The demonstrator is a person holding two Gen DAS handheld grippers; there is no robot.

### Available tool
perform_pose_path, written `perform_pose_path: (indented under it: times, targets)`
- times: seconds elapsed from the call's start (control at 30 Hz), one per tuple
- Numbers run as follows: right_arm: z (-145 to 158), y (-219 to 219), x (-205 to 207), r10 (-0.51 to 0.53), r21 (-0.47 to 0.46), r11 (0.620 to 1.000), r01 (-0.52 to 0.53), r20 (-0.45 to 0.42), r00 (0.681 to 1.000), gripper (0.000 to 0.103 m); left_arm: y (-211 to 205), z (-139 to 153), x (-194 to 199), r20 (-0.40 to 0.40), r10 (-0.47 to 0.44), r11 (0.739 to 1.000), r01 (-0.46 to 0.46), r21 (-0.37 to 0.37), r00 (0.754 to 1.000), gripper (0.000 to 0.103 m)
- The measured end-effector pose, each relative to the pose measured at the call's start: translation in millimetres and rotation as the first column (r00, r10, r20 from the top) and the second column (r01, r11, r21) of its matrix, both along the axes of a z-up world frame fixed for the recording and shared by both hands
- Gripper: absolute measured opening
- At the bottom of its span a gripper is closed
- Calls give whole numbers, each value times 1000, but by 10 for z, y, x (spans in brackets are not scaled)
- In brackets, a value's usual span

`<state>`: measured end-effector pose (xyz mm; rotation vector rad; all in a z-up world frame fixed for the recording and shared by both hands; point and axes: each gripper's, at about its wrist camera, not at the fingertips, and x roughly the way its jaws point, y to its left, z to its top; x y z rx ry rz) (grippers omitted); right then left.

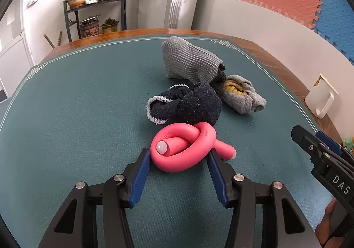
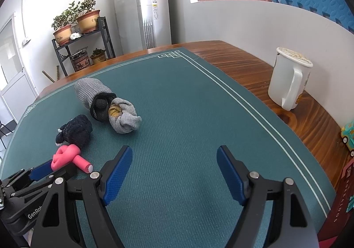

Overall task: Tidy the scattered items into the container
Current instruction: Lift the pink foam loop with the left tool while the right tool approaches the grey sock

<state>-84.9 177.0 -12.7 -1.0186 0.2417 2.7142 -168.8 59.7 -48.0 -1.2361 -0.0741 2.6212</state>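
A pink foam roller point(image 1: 183, 148), twisted into a knot, lies on the green mat point(image 1: 77, 115). My left gripper point(image 1: 178, 158) is open, with a blue pad close on each side of the roller's loop. Just behind the roller is a dark navy fuzzy sock bundle point(image 1: 188, 104). Further back are a grey sock ball with yellow inside point(image 1: 241, 95) and a grey ribbed knit piece point(image 1: 190, 59) with a black roll point(image 2: 100, 105) at its mouth. My right gripper point(image 2: 174, 152) hovers open and empty over bare mat to the right of the pile.
A white lidded jug point(image 2: 289, 79) stands on the wooden table point(image 2: 243, 59) beyond the mat's right edge. A teal toy car point(image 2: 348, 137) and a dark red box point(image 2: 345, 192) are at the far right. A plant shelf point(image 2: 81, 48) stands behind the table.
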Motion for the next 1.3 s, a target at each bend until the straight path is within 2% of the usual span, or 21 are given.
perform_pose_path:
  times: [0.27,0.67,1.3]
  targets:
    - [-5,0,-3,2,-1,1000,-2,3,1000,82,-41,107,23,-18,3,1000,-3,8,1000,53]
    - [-11,-4,-2,5,3,1000,-5,3,1000,82,-138,620,337,-159,16,1000,-13,22,987,53]
    - [-45,-17,-16,16,5,1000,-16,19,1000,82,-78,741,433,-172,15,999,-10,32,985,53]
